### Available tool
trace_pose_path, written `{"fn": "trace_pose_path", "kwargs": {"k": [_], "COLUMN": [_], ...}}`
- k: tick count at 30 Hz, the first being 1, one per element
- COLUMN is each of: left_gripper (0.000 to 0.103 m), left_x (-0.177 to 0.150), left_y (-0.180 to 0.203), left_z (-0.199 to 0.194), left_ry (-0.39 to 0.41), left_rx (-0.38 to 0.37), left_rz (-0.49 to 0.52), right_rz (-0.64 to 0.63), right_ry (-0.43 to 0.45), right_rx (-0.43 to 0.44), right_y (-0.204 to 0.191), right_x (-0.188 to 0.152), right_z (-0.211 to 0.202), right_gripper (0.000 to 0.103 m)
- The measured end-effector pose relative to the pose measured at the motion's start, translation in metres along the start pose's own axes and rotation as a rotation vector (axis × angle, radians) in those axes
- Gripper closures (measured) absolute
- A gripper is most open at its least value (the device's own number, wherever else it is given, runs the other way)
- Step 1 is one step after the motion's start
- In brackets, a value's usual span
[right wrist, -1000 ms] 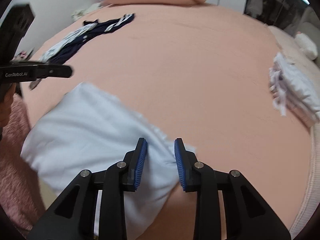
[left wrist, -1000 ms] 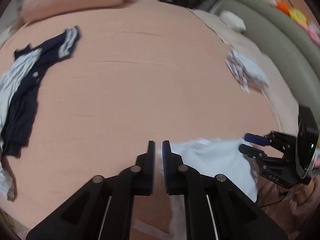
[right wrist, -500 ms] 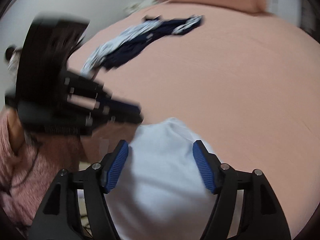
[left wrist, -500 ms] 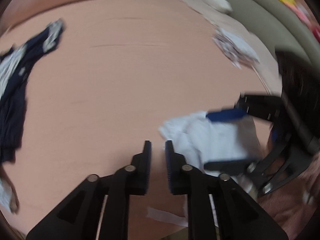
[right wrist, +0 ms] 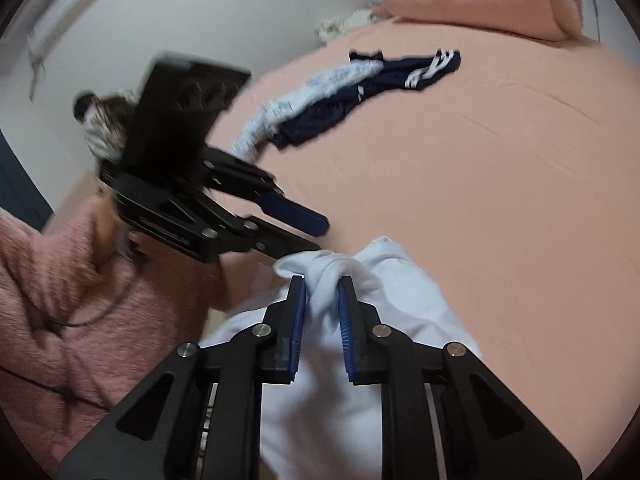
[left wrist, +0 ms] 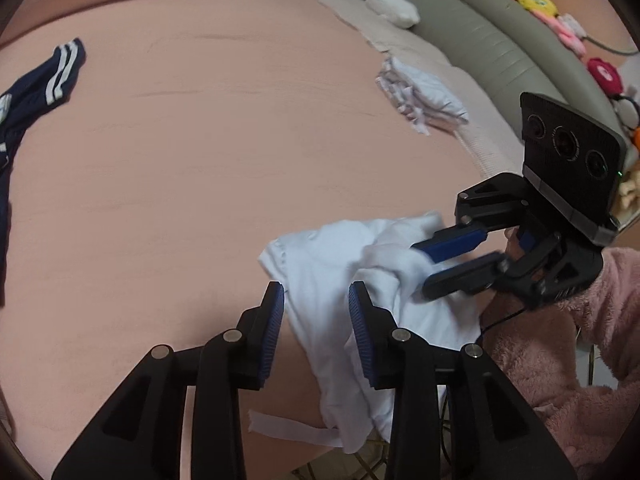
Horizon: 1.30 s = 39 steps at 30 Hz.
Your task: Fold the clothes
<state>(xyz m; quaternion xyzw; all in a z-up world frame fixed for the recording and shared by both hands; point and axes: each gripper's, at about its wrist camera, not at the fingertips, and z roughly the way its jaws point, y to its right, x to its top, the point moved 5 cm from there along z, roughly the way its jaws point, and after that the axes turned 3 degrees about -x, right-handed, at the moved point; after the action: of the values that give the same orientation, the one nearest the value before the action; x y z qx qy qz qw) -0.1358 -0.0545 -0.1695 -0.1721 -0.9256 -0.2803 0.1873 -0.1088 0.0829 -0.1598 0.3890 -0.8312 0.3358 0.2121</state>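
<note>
The white garment (left wrist: 332, 264) lay bunched at the near edge of the pink bed (left wrist: 224, 152), and its lower part hung over the edge, so I could not see its full shape. My right gripper (right wrist: 322, 284) was narrow, with a gathered fold of the white cloth pinched between the blue pads (right wrist: 298, 320). My left gripper (left wrist: 316, 296) stood with its jaws apart over the cloth, closing on nothing. In the right view this left gripper was blurred. Farther on the bed lay a dark blue garment with white stripes (right wrist: 360, 92), cut off at the left in my left view. A stack of folded white clothes (left wrist: 420, 96) rested near the bed's far right side.
</note>
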Motion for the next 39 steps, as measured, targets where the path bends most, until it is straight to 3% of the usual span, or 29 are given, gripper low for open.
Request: {"fn": "trace_pose_path", "kwargs": {"k": [4, 7, 11, 13, 14, 17, 19, 21, 23, 26, 28, 31, 33, 39], "left_gripper": [0.067, 0.067, 0.067, 0.054, 0.041, 0.039, 0.044, 0.07, 0.085, 0.088, 0.087, 0.085, 0.059, 0.059], "left_x": [-0.004, -0.008, -0.014, -0.015, -0.015, -0.012, -0.014, -0.016, -0.017, -0.008, -0.002, 0.004, 0.002, -0.036], "left_y": [0.01, 0.022, 0.019, 0.016, 0.017, 0.032, 0.038, 0.042, 0.043, 0.05, 0.05, 0.044, 0.031, 0.029], "left_z": [0.002, -0.008, -0.031, -0.039, -0.041, -0.014, 0.009, 0.03, 0.04, 0.036, 0.034, 0.031, 0.025, 0.023], "left_ry": [-0.023, -0.011, 0.017, 0.037, 0.047, 0.006, -0.057, -0.114, -0.139, -0.099, -0.079, -0.059, -0.058, -0.069], "left_rx": [-0.014, -0.029, -0.014, -0.027, -0.045, -0.086, -0.046, -0.004, 0.015, -0.052, -0.06, -0.048, -0.011, -0.014], "left_rz": [0.042, 0.094, 0.075, 0.044, 0.035, 0.049, 0.077, 0.097, 0.088, 0.041, 0.018, -0.025, -0.074, -0.158], "right_rz": [0.053, 0.089, 0.133, 0.144, 0.149, 0.188, 0.21, 0.24, 0.285, 0.359, 0.388, 0.36, 0.366, 0.383], "right_ry": [0.043, 0.016, -0.045, -0.06, -0.063, -0.048, -0.035, -0.023, -0.02, -0.01, 0.021, 0.041, 0.032, 0.006], "right_rx": [-0.024, -0.114, -0.263, -0.3, -0.307, -0.3, -0.336, -0.364, -0.393, -0.4, -0.342, -0.297, -0.337, -0.456], "right_y": [0.006, 0.018, 0.033, 0.037, 0.037, 0.037, 0.038, 0.038, 0.039, 0.034, 0.018, -0.016, -0.016, -0.015], "right_x": [0.002, -0.003, -0.014, -0.017, -0.017, -0.014, -0.014, -0.017, -0.023, -0.038, -0.052, -0.065, -0.063, -0.059], "right_z": [-0.008, -0.008, -0.003, -0.001, 0.0, 0.0, -0.002, -0.006, -0.014, -0.032, -0.044, -0.045, -0.036, -0.012], "right_gripper": [0.087, 0.085, 0.075, 0.075, 0.075, 0.066, 0.064, 0.064, 0.064, 0.061, 0.047, 0.028, 0.026, 0.027]}}
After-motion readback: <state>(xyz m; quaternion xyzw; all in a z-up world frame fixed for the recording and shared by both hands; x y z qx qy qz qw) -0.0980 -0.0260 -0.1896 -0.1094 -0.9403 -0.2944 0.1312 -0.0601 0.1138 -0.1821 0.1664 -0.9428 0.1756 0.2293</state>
